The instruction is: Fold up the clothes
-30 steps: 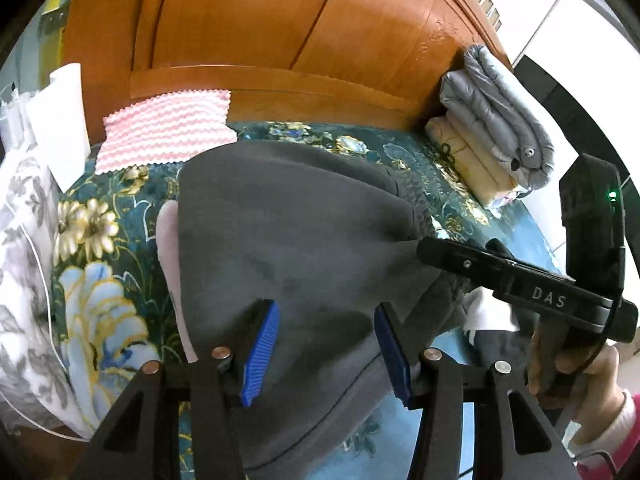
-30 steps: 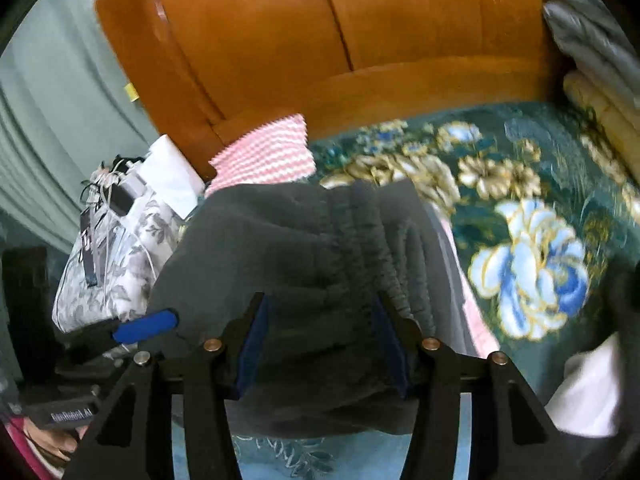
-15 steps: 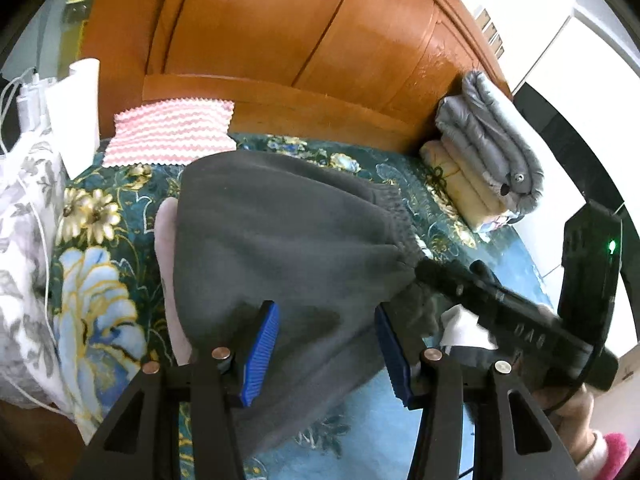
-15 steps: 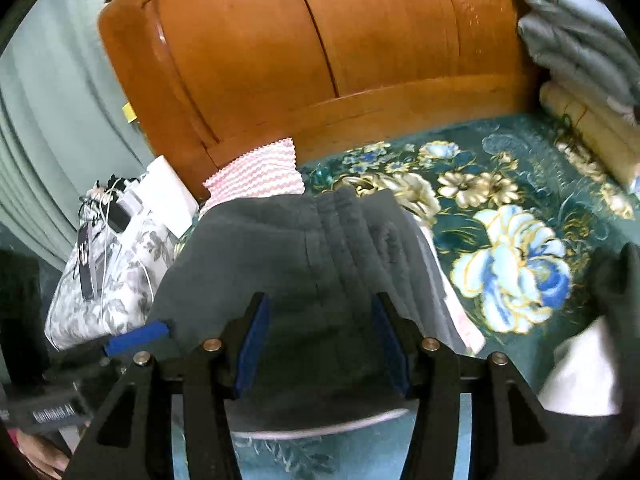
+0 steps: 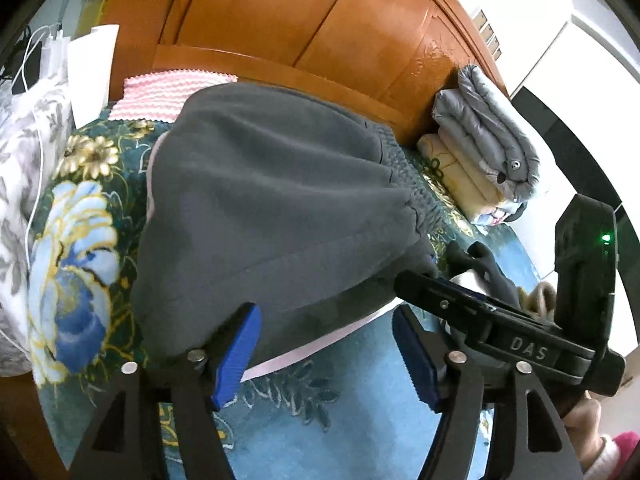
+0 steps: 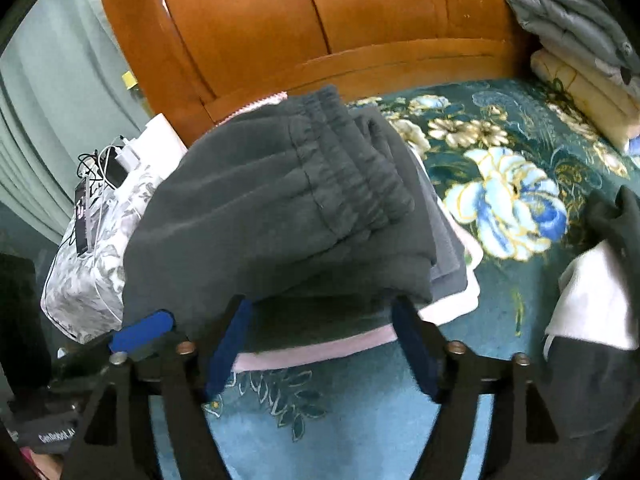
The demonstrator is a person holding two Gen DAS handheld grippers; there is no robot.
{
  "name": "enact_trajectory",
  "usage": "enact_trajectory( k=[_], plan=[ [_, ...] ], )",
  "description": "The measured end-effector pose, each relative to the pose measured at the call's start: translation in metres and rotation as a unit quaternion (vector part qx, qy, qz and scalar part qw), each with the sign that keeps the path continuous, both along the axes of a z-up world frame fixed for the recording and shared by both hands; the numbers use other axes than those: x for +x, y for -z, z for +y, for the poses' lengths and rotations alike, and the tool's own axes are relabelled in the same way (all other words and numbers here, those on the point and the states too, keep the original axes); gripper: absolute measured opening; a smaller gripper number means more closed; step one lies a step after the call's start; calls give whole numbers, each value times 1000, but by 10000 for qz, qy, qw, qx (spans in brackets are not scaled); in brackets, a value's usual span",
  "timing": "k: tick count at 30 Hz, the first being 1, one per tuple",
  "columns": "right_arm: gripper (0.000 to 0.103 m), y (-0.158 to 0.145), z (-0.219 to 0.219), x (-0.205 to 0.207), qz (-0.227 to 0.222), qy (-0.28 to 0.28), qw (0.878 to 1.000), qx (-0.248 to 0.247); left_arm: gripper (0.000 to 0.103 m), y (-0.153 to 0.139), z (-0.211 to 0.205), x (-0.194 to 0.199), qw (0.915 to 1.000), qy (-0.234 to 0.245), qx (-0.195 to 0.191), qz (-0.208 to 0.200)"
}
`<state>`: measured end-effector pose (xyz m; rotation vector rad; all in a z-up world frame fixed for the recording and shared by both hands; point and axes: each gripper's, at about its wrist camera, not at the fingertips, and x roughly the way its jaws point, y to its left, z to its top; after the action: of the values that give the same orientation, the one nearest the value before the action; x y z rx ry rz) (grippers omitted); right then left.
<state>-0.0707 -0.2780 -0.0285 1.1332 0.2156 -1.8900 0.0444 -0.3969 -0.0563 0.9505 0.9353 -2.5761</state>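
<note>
A: What lies behind the work?
B: An orange wooden headboard (image 5: 304, 28), with a pink-and-white zigzag cloth (image 5: 168, 94) at its foot on the teal floral bedspread (image 6: 508, 200).
A: And at the sides?
B: A folded grey puffer jacket (image 5: 484, 128) on a cream folded blanket (image 5: 460, 176); opposite, a grey floral pillow (image 6: 88, 264) carrying white chargers and cables (image 6: 104, 164).

Both tools are black, angular frames with triangular cut-outs, silver round screw heads at the joints, and ribbed blue pads lining the fingers of the left gripper (image 5: 326, 354) and the right gripper (image 6: 320, 346). The right one's body carries white "DAS" lettering and a small green light. The bare-skinned right hand (image 5: 588, 436) shows a white and pink cuff.
</note>
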Motion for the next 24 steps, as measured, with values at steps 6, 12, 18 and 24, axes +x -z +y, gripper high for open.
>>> enact_trajectory(
  k=[6, 12, 18, 24],
  plan=[
    [78, 16, 5, -4, -77, 239, 9995, 169, 81, 3, 8, -3, 9995, 145, -265, -119],
    [87, 27, 14, -7, -179, 462, 9986, 202, 83, 7, 13, -2, 9986, 78, -281, -450],
    [87, 33, 16, -4, -126, 417, 9985, 331, 101, 14, 25, -1, 9969, -85, -326, -718],
    [87, 33, 18, -2, -40, 395, 9986, 359, 103, 23, 16, 2, 9966, -259, -237, -745]
  ],
)
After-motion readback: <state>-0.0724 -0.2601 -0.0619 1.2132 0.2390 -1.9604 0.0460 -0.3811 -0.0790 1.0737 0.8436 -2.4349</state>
